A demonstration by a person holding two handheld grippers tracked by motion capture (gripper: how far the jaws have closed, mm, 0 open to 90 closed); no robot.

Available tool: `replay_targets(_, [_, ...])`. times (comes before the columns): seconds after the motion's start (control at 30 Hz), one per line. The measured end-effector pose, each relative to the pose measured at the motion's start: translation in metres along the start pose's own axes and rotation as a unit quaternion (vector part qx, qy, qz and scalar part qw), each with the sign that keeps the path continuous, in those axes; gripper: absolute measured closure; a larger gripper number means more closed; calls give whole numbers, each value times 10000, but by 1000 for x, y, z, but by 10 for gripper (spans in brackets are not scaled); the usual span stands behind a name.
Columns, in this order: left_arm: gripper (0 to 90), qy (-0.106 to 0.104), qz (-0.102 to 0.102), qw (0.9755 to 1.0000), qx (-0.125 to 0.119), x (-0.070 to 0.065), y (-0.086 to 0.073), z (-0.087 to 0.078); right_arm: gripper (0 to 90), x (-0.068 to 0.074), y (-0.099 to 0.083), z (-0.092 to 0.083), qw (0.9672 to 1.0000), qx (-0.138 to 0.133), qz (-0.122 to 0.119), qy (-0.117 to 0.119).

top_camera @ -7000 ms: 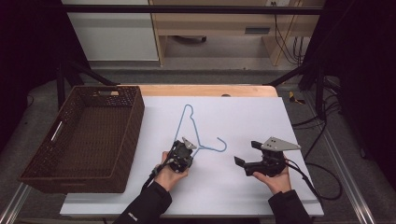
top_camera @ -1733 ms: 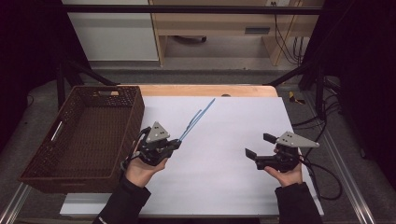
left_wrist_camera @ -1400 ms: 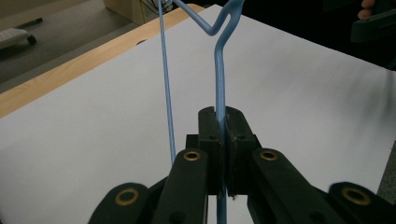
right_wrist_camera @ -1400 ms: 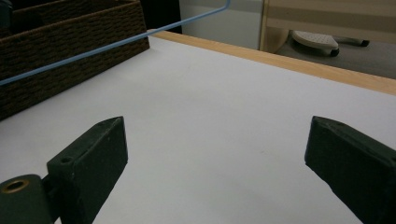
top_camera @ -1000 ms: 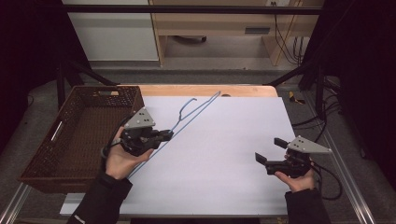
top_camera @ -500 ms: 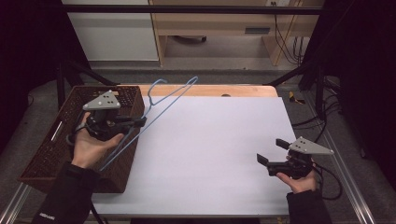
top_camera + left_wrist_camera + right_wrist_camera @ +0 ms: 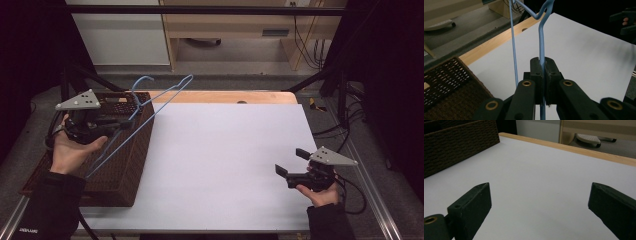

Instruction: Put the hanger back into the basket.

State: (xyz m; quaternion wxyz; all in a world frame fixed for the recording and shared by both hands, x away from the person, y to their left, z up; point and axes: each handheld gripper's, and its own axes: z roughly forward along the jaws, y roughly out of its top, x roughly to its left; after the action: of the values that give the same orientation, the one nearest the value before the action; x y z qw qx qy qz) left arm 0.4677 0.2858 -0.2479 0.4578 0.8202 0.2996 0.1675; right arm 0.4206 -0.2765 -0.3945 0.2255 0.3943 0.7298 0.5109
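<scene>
Between the pressed-together jaws of the left gripper (image 7: pixel 541 75) a thin wire of the blue hanger (image 7: pixel 150 107) is pinched, the hanger held tilted in the air above the wicker basket (image 7: pixel 131 165) at the table's (image 7: pixel 225 150) left edge, its hook near the basket's far rim. Near the table's front right corner, the right gripper (image 7: pixel 290 165) hovers with jaws spread wide and nothing between them.

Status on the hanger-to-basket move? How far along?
Done: the light blue wire hanger is off the white table, clamped in the left tongs. In hand: it hangs tilted over the dark brown wicker basket, hook end past the far rim. Left: lower it in and release. The right tongs sit open, empty, at the table's right.
</scene>
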Motion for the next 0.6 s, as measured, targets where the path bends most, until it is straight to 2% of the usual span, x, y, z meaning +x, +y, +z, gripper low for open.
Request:
replay_targets(0.13, [873, 96, 6, 10000, 11, 8, -3, -8, 47, -1, 0, 0, 10000, 15, -3, -4])
replay_targets(0.4, [873, 269, -129, 9995, -112, 26, -13, -30, 46, -1, -1, 0, 10000, 15, 3, -13])
replay_targets(0.6, [873, 444, -319, 9985, -88, 42, -26, -41, 46, -1, -1, 1, 10000, 25, -1, -28])
